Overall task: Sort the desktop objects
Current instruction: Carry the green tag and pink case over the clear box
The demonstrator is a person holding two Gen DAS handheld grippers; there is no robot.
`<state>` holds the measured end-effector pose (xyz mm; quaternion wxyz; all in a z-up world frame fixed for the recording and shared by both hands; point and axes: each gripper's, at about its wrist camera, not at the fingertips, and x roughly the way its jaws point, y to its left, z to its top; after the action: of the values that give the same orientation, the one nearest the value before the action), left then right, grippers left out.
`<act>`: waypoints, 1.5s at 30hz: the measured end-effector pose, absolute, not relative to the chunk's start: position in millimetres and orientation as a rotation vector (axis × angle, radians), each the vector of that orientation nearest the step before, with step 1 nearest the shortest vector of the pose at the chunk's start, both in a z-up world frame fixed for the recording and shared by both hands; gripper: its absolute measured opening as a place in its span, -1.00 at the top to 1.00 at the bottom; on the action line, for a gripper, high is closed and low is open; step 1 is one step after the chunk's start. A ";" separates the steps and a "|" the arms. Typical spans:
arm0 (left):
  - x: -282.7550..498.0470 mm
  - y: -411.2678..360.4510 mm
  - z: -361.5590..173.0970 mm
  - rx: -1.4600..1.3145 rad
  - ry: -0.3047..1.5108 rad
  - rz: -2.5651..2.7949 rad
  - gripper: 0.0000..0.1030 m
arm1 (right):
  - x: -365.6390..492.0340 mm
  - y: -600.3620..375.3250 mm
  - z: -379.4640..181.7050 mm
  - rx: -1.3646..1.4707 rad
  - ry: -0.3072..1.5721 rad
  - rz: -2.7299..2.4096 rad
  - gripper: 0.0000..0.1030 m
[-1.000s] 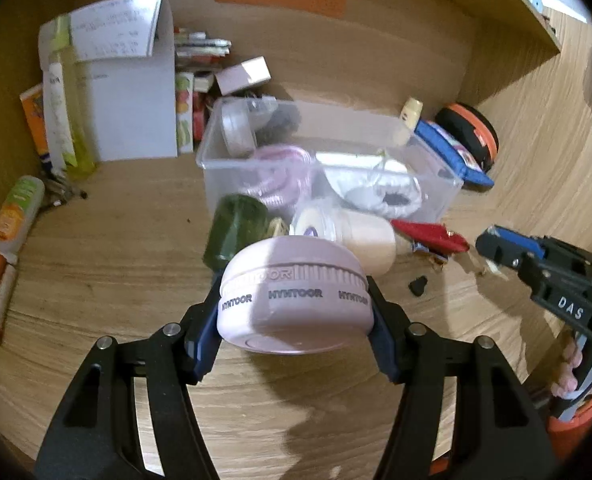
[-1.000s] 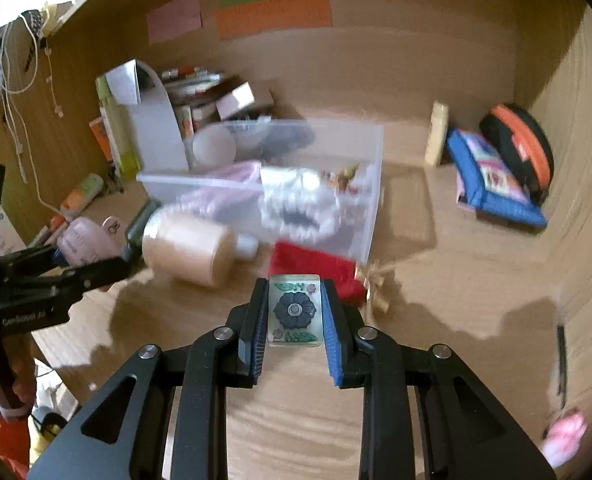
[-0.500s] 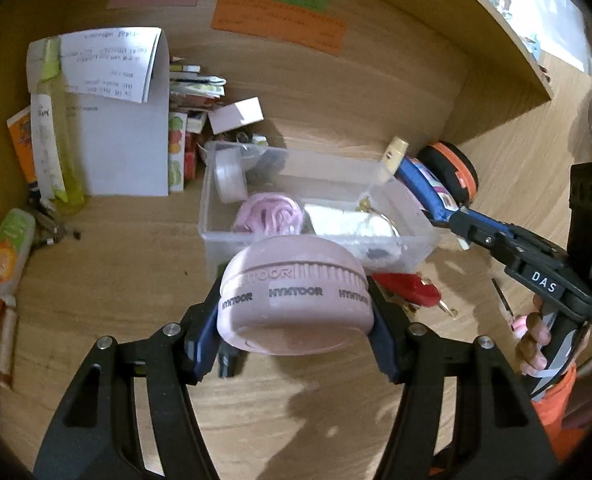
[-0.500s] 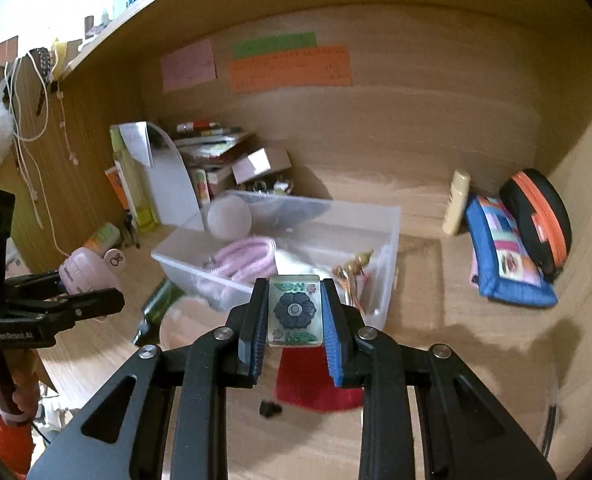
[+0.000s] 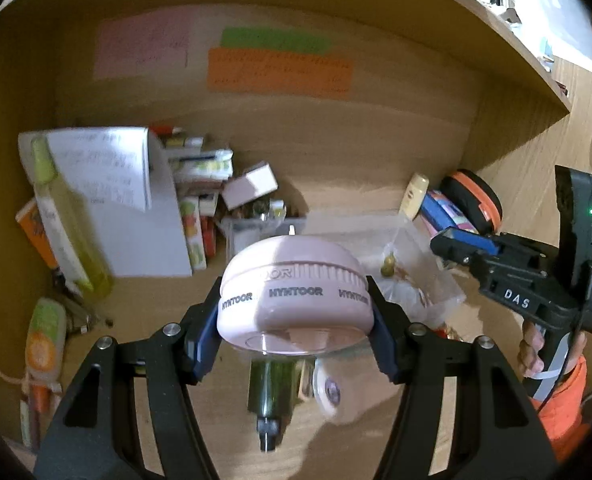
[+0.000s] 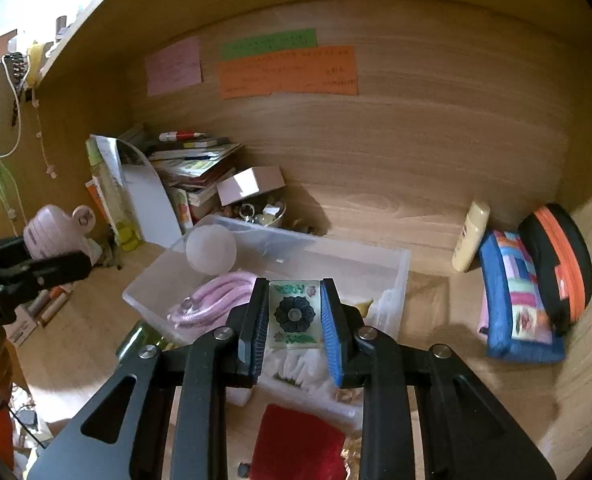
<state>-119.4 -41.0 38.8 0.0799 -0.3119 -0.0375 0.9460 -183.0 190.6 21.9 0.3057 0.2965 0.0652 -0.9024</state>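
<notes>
Both grippers had risen since the earlier frames, above the clear bin [image 6: 392,268] near the desk's back wall. Left gripper [image 5: 293,312] clamped a pink round case [image 5: 291,300] lettered "HYNTOOR" (first band half hidden). Right gripper [image 6: 293,316] pinched a flower-printed tile [image 6: 294,314]; wall notes [image 6: 287,72] were unreadable.

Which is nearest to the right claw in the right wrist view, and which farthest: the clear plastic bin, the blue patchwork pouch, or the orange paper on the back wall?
1. clear plastic bin, directly beneath and ahead of the right claw.
2. blue patchwork pouch, off to the right near the side wall.
3. orange paper, high on the back wall, farthest.
</notes>
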 end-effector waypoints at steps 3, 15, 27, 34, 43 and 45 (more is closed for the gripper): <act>-133.1 -37.0 40.6 -0.925 -0.098 2.839 -0.21 | -189.7 187.7 25.3 0.776 0.192 -2.396 0.57; -196.3 -24.7 23.0 -1.038 -0.095 2.749 -0.21 | -232.5 174.2 24.9 0.825 0.220 -2.388 0.57; -258.1 -8.2 -25.3 -1.309 -0.090 2.588 -0.21 | -264.5 155.5 -28.1 1.027 0.236 -2.318 0.57; -277.1 1.6 -38.9 -1.398 -0.041 2.558 -0.21 | -269.3 150.4 -42.2 1.072 0.267 -2.308 0.57; -284.7 11.7 -49.4 -1.449 0.003 2.545 -0.21 | -268.6 146.4 -48.7 1.099 0.327 -2.311 0.57; -284.8 12.5 -50.4 -1.464 0.008 2.538 -0.21 | -267.3 145.3 -49.0 1.101 0.333 -2.307 0.57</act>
<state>-284.8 12.5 -50.4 0.1055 -0.4969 0.0028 0.8614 -267.3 145.3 -49.0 0.2782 0.4101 0.1241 -0.8597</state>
